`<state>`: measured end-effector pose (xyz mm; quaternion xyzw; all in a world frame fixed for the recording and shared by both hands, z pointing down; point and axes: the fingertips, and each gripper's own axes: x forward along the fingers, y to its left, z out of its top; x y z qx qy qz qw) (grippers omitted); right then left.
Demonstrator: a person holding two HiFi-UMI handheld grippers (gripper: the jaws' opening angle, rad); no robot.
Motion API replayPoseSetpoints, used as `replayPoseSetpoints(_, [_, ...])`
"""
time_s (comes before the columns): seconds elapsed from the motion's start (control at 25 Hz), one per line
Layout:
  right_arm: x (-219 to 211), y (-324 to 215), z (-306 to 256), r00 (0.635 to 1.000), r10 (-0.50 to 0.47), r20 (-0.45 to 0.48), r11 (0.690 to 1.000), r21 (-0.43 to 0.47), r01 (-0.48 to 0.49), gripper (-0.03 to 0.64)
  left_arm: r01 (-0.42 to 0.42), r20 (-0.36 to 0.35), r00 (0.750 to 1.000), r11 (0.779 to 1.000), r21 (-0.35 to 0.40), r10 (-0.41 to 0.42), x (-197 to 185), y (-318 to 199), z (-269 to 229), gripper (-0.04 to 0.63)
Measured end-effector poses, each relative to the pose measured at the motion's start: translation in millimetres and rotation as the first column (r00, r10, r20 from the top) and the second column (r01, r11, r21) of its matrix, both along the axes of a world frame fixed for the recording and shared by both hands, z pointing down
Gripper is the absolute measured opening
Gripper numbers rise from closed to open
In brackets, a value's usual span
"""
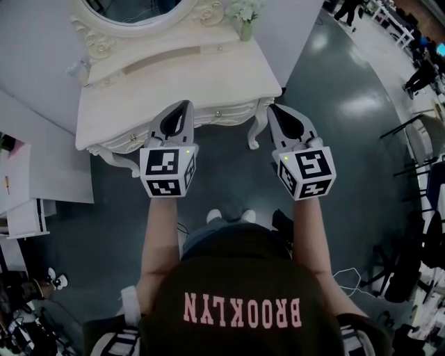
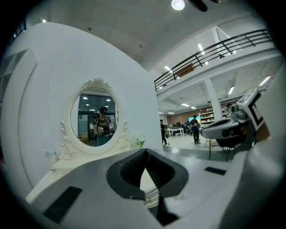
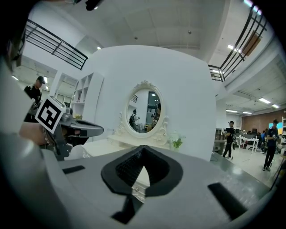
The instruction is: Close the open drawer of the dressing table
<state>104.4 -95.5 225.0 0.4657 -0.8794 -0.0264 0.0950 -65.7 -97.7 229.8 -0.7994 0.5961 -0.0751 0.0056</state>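
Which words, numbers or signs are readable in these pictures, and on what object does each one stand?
"BROOKLYN": pink letters on the person's dark shirt, seen upside down in the head view.
Marker cubes: only black-and-white square patterns, no letters or numbers.
Brown board on the balcony railing, left gripper view: too small to read.

cream-white dressing table (image 1: 174,80) with carved scrollwork; glossy dark grey floor (image 1: 334,132); left gripper (image 1: 182,106) and right gripper (image 1: 275,109) pale grey with black pads (image 2: 132,172), their cubes white with black square markers; black shirt (image 1: 243,285) with pink lettering; pale green flowers (image 1: 245,10)
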Motion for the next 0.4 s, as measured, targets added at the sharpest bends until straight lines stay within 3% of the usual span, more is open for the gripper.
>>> replayPoseSetpoints(0.4, [1.2, 4.6, -2.7, 1.0, 0.006, -0.007, 1.0, 0.014, -0.005, -0.009, 0.004, -0.027, 1.0, 1.0, 0.026, -0.003, -2.3, 1.8, -5.8, 0.006])
